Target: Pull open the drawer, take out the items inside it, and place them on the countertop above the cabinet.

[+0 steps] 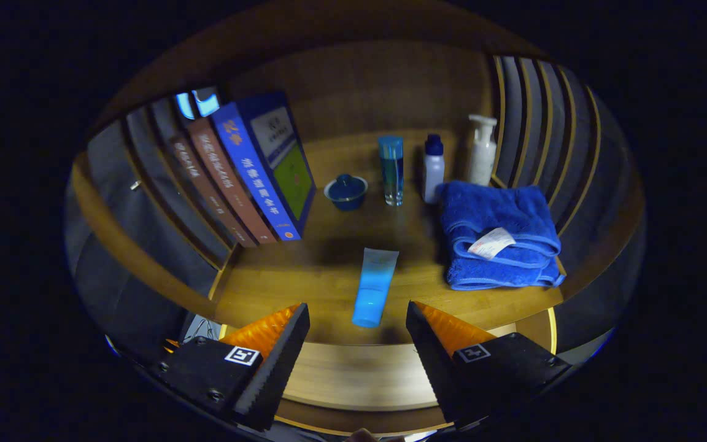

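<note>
gripper (358, 319) held with fingers spread apart, nothing gripped. blue tube (375, 286) laid flat on countertop (323, 276), just ahead of fingers, cap end between fingertips. beyond tube: lidded bowl (345, 191), clear bottle (391, 170), white bottle (432, 169), pump bottle (482, 150). folded towel (498, 234) placed beside tube. books (249, 169) leaned at other side.

The folded blue towel (499, 236) hides the foot of the white pump bottle (482, 150) behind it, the tilted books (249, 175) have spine lettering too small to read, and the dim lighting blurs the shelf's back corners.
</note>
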Demonstrator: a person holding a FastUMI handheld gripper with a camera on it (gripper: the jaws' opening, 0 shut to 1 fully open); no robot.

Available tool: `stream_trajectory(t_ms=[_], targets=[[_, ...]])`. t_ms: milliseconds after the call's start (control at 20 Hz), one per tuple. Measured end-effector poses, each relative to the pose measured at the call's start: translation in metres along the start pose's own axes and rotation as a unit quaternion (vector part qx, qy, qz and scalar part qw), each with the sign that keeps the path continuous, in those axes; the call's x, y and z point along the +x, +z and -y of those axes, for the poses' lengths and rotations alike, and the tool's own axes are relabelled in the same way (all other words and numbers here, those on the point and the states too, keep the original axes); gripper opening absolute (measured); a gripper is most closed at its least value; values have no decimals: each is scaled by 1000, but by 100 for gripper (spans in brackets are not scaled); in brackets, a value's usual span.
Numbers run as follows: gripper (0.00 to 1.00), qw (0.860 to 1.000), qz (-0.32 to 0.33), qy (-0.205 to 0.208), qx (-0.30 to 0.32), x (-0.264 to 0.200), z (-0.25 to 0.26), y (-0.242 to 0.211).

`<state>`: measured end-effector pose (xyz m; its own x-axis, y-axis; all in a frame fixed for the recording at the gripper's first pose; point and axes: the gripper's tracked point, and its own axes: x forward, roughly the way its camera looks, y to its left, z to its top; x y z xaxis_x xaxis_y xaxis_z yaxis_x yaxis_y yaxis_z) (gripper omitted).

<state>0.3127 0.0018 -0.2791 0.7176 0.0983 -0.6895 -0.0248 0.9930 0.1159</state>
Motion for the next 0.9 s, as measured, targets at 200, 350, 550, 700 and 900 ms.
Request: stream_trajectory(t_ms=[200,350,550,700,900], targets=[[100,995,92,25,-15,-57,-12,-5],[100,987,157,30,-16,-97,-12,-15],[100,968,246,20,-37,-145,-10,-38],[99,952,301,-1,-46,-169,-3,-69],[99,948,315,-26,-41,-168,8,-130]])
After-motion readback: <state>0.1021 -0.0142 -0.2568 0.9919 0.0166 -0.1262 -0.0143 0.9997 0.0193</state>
